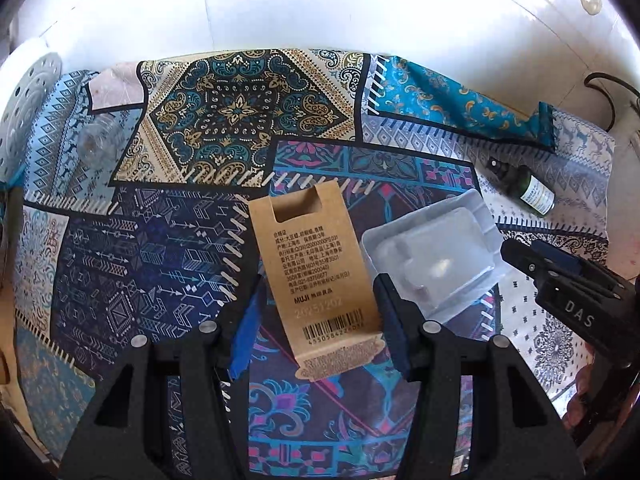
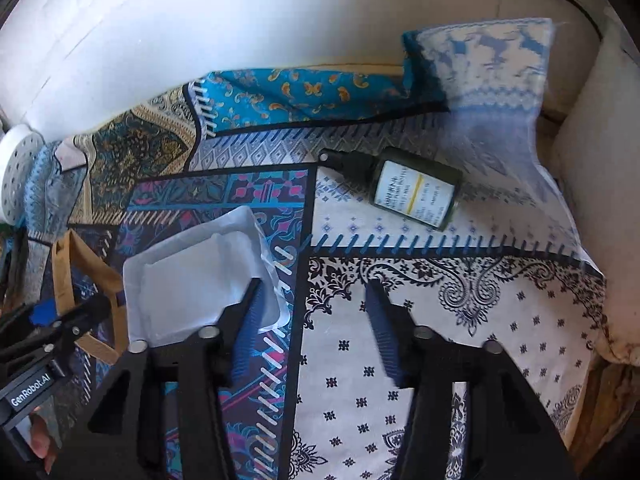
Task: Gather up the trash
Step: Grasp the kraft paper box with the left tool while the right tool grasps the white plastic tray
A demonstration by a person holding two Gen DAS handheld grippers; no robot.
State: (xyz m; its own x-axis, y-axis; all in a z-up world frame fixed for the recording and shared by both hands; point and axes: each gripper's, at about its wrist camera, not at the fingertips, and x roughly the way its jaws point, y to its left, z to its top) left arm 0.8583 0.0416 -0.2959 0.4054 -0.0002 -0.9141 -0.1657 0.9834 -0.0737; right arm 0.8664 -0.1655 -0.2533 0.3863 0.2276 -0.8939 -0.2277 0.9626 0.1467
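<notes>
left wrist view: your left claw (image 1: 318,320) is spread wide, fingers either side of the brown cardboard sleeve (image 1: 316,276) lying flat mid-table on the patchwork cloth (image 1: 140,272). the clear plastic tray (image 1: 434,252) sits just beside it, and your right claw (image 1: 520,254) is near the tray's edge. a dark green bottle (image 1: 530,192) lies toward the far right corner.

right wrist view: your right claw (image 2: 316,316) is open too, holding nothing, its left finger over the plastic tray (image 2: 192,276). the bottle (image 2: 412,188) lies on its side further back.
</notes>
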